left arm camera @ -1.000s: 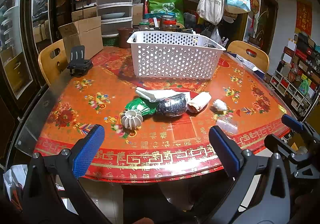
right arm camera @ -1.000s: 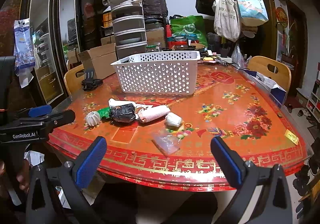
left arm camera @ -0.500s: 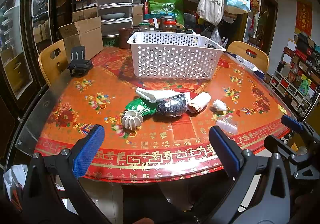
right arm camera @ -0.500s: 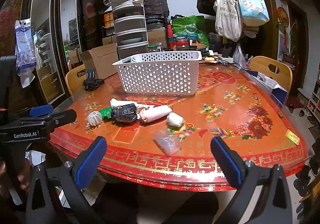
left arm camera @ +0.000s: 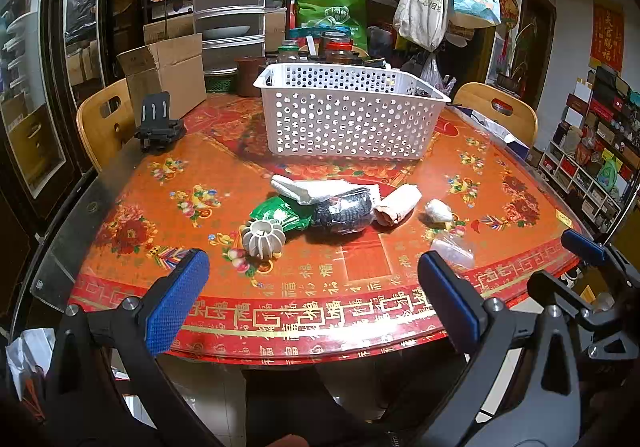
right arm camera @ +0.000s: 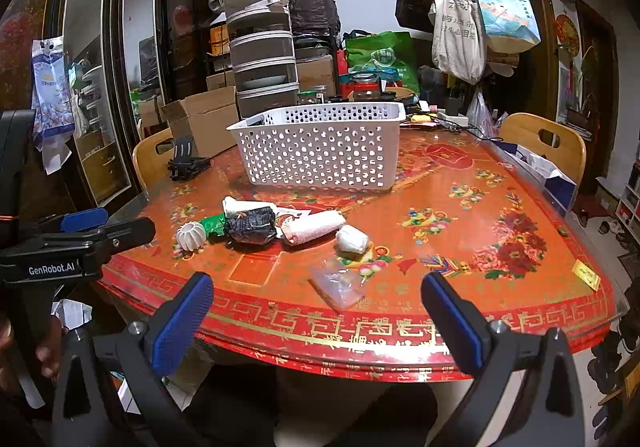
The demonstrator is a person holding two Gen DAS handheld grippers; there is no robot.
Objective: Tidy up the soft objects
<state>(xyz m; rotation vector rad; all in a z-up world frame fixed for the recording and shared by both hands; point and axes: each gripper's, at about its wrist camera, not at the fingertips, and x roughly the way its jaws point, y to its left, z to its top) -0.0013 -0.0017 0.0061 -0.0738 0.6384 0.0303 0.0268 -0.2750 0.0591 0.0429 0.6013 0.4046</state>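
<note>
A white perforated basket [left arm camera: 352,115] [right arm camera: 320,147] stands at the far middle of the red table. In front of it lie soft items: a white ribbed ball [left arm camera: 263,238] [right arm camera: 191,235], a green packet [left arm camera: 280,212], a dark bundle [left arm camera: 344,209] [right arm camera: 251,225], a white folded cloth [left arm camera: 312,189], a pinkish roll [left arm camera: 398,199] [right arm camera: 314,227], a small white wad [left arm camera: 438,210] [right arm camera: 352,239] and a clear bag [left arm camera: 452,247] [right arm camera: 338,283]. My left gripper [left arm camera: 312,299] and right gripper [right arm camera: 316,315] are both open and empty at the table's near edge.
A black phone stand [left arm camera: 158,123] sits at the table's left. Wooden chairs [left arm camera: 104,119] [right arm camera: 544,143] flank the table. A cardboard box [left arm camera: 168,79], jars, stacked containers and hanging bags crowd the back. A yellow slip [right arm camera: 586,274] lies near the right edge.
The right wrist view has shifted slightly; nothing on the table has moved and both grippers stay open.
</note>
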